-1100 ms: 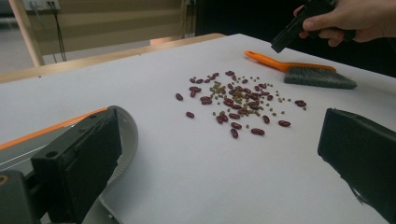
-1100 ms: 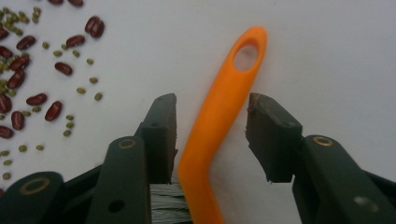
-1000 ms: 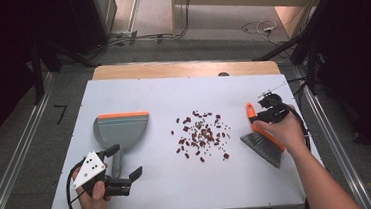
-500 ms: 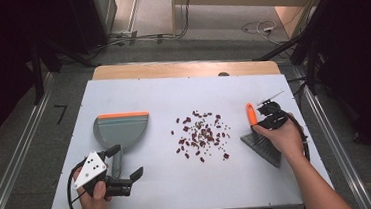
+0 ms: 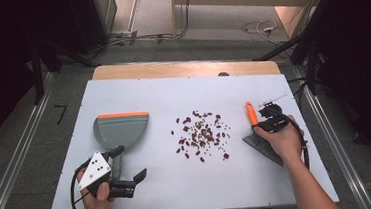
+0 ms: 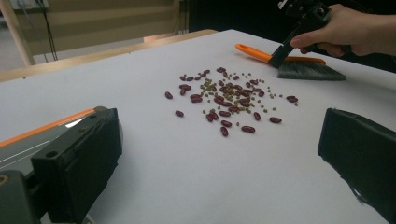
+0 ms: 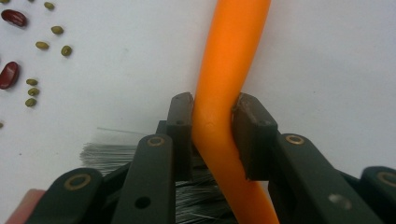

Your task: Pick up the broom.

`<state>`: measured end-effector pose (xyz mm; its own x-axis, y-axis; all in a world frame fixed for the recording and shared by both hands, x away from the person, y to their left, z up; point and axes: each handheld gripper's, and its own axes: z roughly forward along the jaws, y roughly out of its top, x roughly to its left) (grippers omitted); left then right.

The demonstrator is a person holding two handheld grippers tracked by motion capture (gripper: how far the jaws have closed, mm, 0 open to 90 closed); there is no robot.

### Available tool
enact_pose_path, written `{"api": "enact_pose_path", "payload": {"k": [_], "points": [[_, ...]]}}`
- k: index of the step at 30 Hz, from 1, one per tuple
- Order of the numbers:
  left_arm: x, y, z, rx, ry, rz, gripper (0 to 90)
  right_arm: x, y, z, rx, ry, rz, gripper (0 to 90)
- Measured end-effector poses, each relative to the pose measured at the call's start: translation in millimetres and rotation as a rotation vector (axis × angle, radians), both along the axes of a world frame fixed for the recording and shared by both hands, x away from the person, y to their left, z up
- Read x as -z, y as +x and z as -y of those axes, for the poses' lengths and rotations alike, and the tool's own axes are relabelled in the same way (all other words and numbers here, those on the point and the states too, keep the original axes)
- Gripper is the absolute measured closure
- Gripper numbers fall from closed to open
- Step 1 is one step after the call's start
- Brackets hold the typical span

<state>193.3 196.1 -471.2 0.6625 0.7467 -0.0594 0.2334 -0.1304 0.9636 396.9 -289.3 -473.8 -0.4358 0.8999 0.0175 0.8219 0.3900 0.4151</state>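
Right gripper view, right claw [image 7: 212,135] just closed, clamping brush handle [image 7: 229,70]

Looks like a lab or test room set up for recording, not a home; white board [image 5: 190,184] laid over a wooden table [image 5: 185,68] as a work surface; metal rails [image 5: 13,168] along the grey floor on both sides; loose cables [image 5: 260,28] trailing across the floor behind; dark stands and equipment [image 5: 86,17] around the edges; beans [image 5: 201,133] scattered as a staged mess.
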Motion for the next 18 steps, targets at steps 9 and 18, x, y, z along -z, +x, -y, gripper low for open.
{"api": "enact_pose_path", "payload": {"k": [9,18], "points": [[-0.1,0.4,0.3,0.005,-0.003,0.001,0.6,-9.0,-33.0,21.6,0.030,0.171,0.252,67.8],[-3.5,-1.5,10.0,0.026,0.000,0.013,0.6,-20.1,-72.2,43.9,0.030,0.349,0.487,68.5]]}}
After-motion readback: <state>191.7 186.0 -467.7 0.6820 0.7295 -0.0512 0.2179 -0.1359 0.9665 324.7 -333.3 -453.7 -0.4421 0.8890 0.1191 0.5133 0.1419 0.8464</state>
